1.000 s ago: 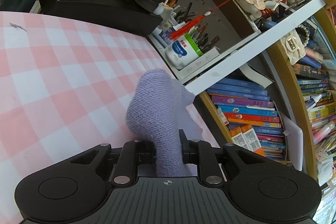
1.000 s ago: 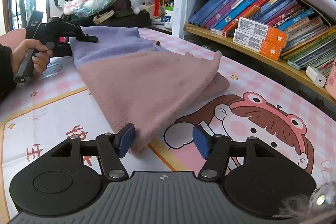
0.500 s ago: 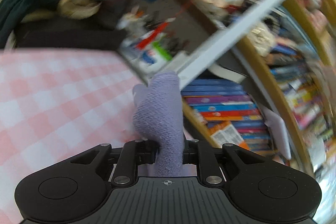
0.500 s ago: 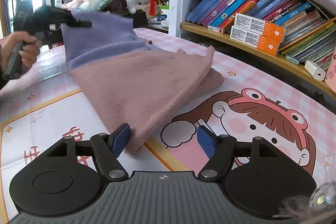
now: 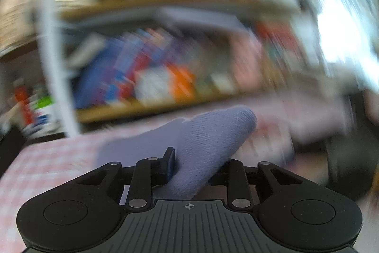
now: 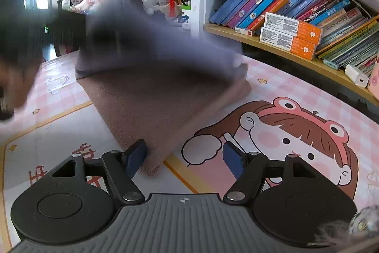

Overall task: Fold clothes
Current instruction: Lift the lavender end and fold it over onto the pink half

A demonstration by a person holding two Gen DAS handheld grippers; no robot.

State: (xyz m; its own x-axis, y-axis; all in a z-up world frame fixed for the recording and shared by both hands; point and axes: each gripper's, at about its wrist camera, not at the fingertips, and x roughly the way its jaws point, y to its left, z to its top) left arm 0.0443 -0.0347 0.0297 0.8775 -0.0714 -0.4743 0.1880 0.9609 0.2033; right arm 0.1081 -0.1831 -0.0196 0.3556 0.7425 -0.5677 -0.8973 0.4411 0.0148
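Left tool (image 5: pixel 193 166) pinches ribbed lavender knit fold (image 5: pixel 208 139)

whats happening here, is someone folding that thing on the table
Yes. A person holding two tongs is folding a pink and lavender garment on the cartoon-print table cover. The left tongs are shut on the lavender end and sweep it across the pink part, blurred by motion. The right tongs are open, low at the garment's near corner, gripping nothing.

The table (image 6: pixel 284 77) wears a pink checked cloth with a cartoon girl (image 6: pixel 296 134), and a folded garment (image 6: pixel 151 101) lies on it
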